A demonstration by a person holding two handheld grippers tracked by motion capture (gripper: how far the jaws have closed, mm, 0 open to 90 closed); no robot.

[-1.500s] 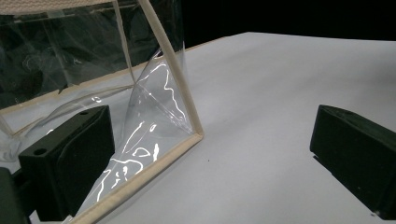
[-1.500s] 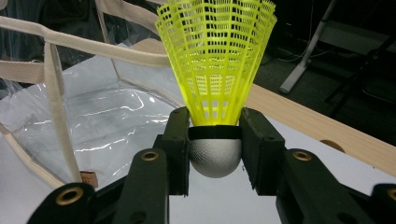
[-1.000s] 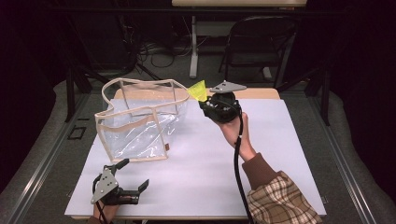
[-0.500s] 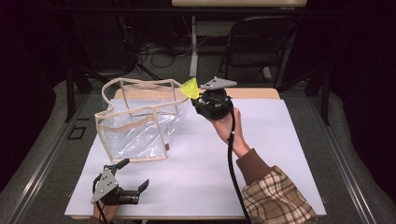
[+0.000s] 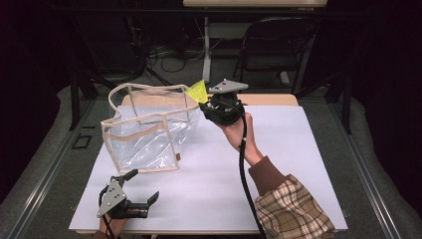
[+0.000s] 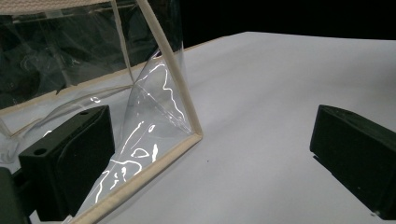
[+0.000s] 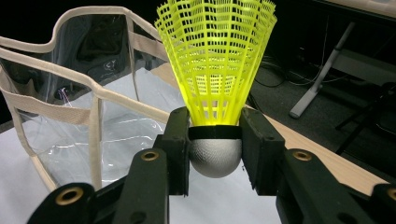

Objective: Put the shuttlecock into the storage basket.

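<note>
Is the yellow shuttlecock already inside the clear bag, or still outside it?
Outside. The right gripper holds the shuttlecock by its cork beside the bag, above the table.

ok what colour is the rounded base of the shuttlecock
Silver-grey, under a black band and a yellow mesh skirt. The shuttlecock shows best in the right gripper view, clamped in the right gripper.

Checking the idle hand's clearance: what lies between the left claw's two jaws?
In the left gripper view, the left claw stands open over bare white table; the clear bag's beige-trimmed corner juts in beside one jaw.
</note>
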